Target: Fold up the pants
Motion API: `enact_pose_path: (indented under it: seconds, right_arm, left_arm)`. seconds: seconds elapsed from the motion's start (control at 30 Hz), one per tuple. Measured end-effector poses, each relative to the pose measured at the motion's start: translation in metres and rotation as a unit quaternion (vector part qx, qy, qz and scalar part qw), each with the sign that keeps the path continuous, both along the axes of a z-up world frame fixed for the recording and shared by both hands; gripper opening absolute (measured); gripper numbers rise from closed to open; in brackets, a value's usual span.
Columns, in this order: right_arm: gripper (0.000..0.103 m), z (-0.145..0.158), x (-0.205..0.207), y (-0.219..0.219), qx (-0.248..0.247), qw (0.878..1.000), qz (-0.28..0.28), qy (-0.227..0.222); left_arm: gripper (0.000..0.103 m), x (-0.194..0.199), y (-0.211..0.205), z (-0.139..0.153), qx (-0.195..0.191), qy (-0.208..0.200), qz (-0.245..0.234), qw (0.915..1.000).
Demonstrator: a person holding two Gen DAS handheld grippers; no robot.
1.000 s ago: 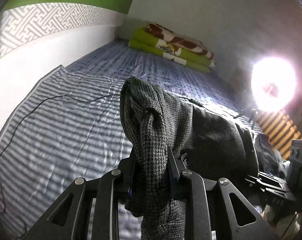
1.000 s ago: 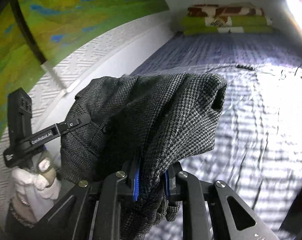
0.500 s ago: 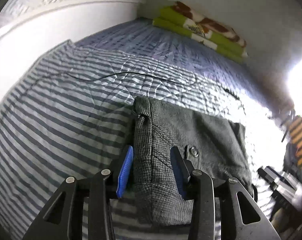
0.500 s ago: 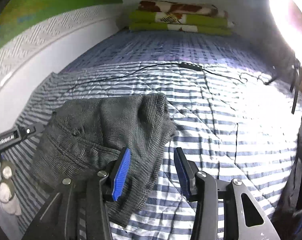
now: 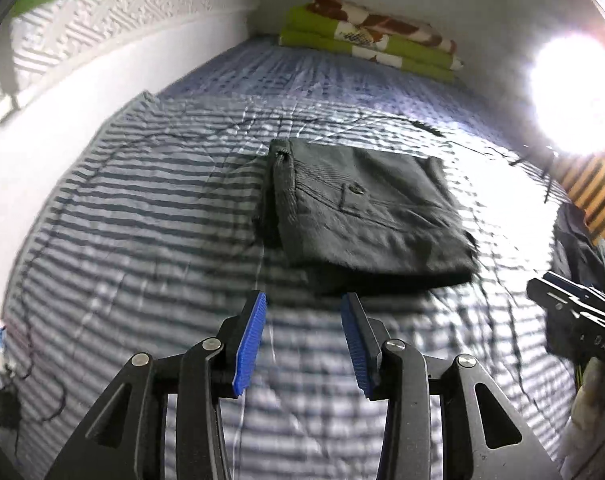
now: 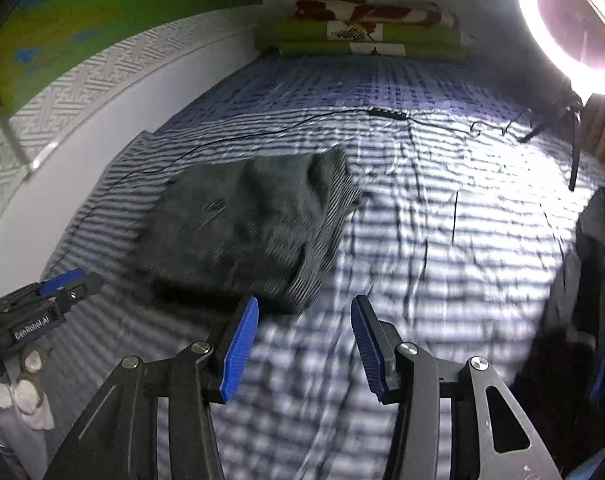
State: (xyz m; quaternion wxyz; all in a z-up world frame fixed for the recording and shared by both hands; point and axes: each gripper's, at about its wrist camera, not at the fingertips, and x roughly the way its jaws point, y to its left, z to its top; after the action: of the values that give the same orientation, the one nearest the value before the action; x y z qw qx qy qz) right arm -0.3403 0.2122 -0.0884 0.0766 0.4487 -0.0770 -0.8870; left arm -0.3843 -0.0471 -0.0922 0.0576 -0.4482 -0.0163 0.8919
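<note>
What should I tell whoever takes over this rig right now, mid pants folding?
Left tool: open, nothing between the blue pads, just short of the near edge of the folded dark grey woven pants.
Right tool: open, empty, at the pants' near right corner.
Both tools' jaws have just been opening; the pants are released.
Pants: a compact folded stack lying flat on the blue-and-white striped bed cover, button pocket facing up.
Done: folds made, bundle set down.
Left: the far right corner looks a bit bunched in the right wrist view; probably smooth it, otherwise it looks finished.
</note>
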Motion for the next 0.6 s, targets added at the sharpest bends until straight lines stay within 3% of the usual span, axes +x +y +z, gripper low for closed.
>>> enact_pose_path:
  seconds: [0.2, 0.4, 0.6]
  right_arm:
    - [0.045, 0.033, 0.074, -0.034, 0.010, 1.000, 0.023, 0.007]
    - [0.047, 0.073, 0.160, -0.082, 0.039, 0.997, 0.050, 0.049]
    - [0.054, 0.089, 0.232, -0.094, 0.044, 0.995, 0.031, 0.079]
  left_arm:
    - [0.046, 0.093, 0.004, 0.049, -0.020, 0.036, -0.015, 0.9991]
    - [0.050, 0.182, -0.004, 0.086, -0.024, 0.061, -0.011, 0.9978]
    - [0.057, 0.270, -0.015, 0.104, -0.043, 0.090, -0.002, 0.9950]
